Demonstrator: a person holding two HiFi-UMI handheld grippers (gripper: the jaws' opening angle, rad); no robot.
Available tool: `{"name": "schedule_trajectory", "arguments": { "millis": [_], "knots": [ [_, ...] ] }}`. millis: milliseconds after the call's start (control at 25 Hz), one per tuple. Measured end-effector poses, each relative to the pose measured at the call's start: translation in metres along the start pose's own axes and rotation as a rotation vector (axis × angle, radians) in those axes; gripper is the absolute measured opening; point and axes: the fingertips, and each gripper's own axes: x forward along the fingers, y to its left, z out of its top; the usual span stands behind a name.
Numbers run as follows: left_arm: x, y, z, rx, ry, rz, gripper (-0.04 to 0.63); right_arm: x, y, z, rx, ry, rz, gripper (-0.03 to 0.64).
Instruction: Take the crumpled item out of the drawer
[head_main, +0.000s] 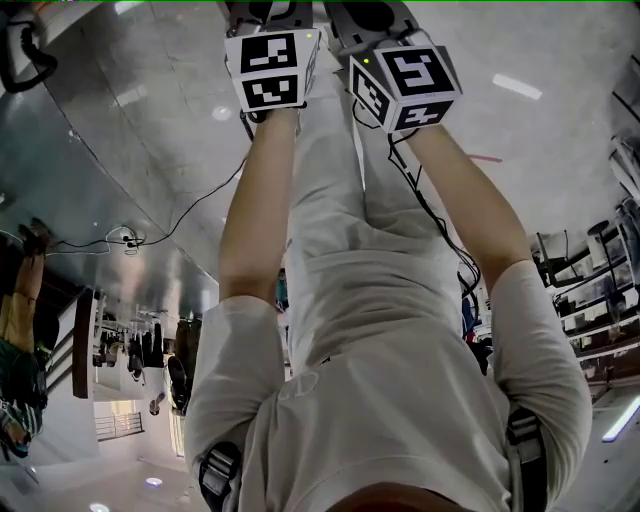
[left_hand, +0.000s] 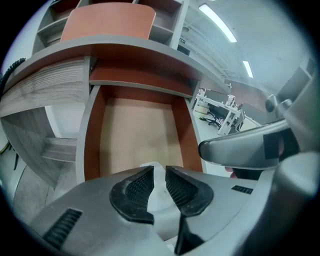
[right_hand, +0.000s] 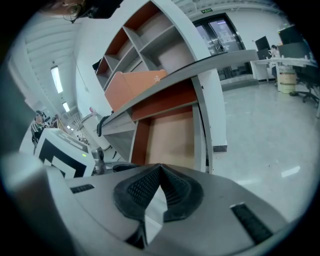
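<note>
The open drawer (left_hand: 90, 145) has red-brown walls and a bare tan bottom, and it lies straight beyond both grippers. My left gripper (left_hand: 159, 176) is open, with a narrow gap between its ribbed pads. A white crumpled item (left_hand: 152, 167) shows in that gap and just above the tips, over the drawer's near end. The pads do not visibly press on it. My right gripper (right_hand: 160, 168) is shut, tips meeting, aimed at the same drawer (right_hand: 140, 142). In the head view only the left marker cube (head_main: 272, 68) and right marker cube (head_main: 405, 85) show; the jaws are hidden.
A grey curved desktop (left_hand: 125, 50) overhangs the drawer, with open shelves (right_hand: 150, 45) above it. The right gripper's body (left_hand: 245, 147) sits close at the left gripper's right. Pale floor (right_hand: 260, 115) spreads to the right, with office desks and chairs (left_hand: 220, 107) far back.
</note>
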Motion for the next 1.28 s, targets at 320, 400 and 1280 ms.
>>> {"name": "schedule_trajectory", "arguments": {
  "millis": [320,400,1280],
  "knots": [
    [0.008,0.0,-0.002,0.014,0.035,0.014,0.103,-0.008,-0.003,-0.004,0.022,-0.008,0.002,0.002],
    [0.011,-0.001,-0.003,0.024,0.046,0.017,0.103,-0.007,-0.002,-0.005,0.022,-0.011,0.008,0.002],
    [0.036,0.002,-0.01,0.012,0.152,0.056,0.117,-0.01,-0.009,-0.011,0.058,-0.015,0.005,0.002]
  ]
}}
